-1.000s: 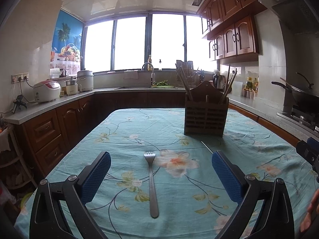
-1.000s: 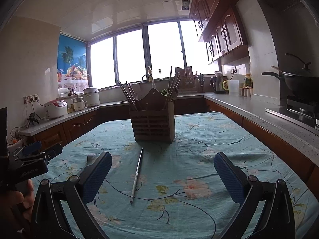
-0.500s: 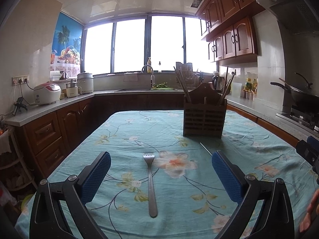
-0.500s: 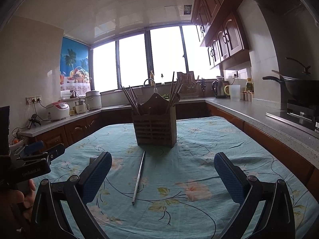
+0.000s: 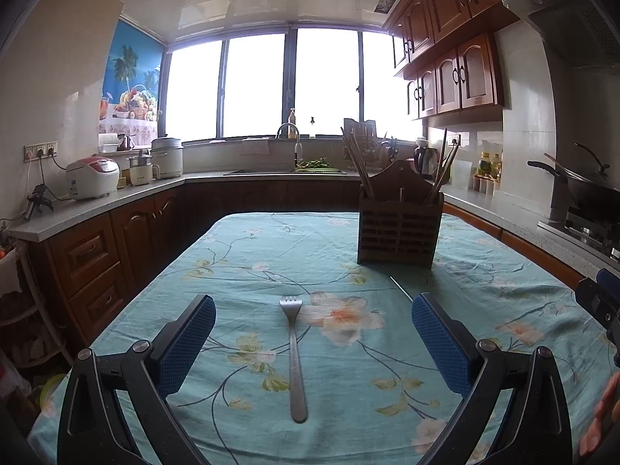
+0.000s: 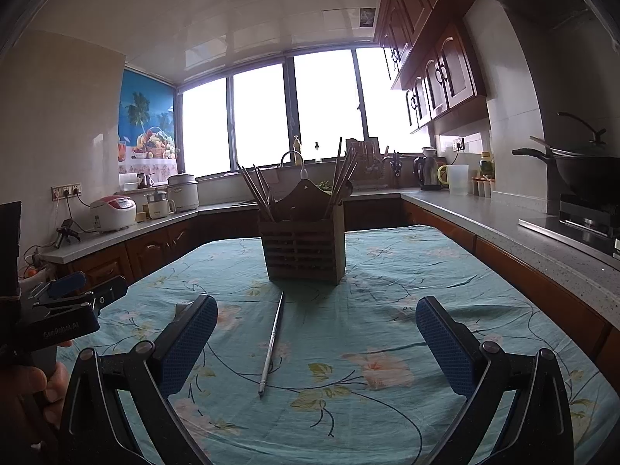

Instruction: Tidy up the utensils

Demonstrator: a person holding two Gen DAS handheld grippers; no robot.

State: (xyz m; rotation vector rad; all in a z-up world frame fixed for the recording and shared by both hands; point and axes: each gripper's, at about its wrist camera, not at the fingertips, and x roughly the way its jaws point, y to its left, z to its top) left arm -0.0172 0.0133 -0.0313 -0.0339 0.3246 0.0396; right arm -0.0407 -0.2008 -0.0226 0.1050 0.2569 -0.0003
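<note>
A metal fork [image 5: 293, 352] lies on the floral tablecloth [image 5: 248, 271], tines away from me, between the fingers of my open, empty left gripper [image 5: 313, 327]. A brown slatted utensil holder [image 5: 399, 228] with chopsticks stands further back; it also shows in the right wrist view [image 6: 304, 250]. A thin metal chopstick [image 6: 272, 343] lies in front of the holder, between the fingers of my open, empty right gripper [image 6: 316, 331]. Only its tip shows in the left wrist view [image 5: 401, 288]. The fork's head [image 6: 180, 307] peeks out behind the right gripper's left finger.
Wooden cabinets and a stone counter [image 5: 97, 205] ring the table, with a rice cooker [image 5: 92, 176] at left and a wok on the stove [image 6: 581, 172] at right. The left gripper's body [image 6: 62, 310] shows at the left of the right wrist view.
Both cameras have tilted or lifted slightly, so the holder sits lower in view. The fork and the chopstick have not moved. Both grippers stay open.
</note>
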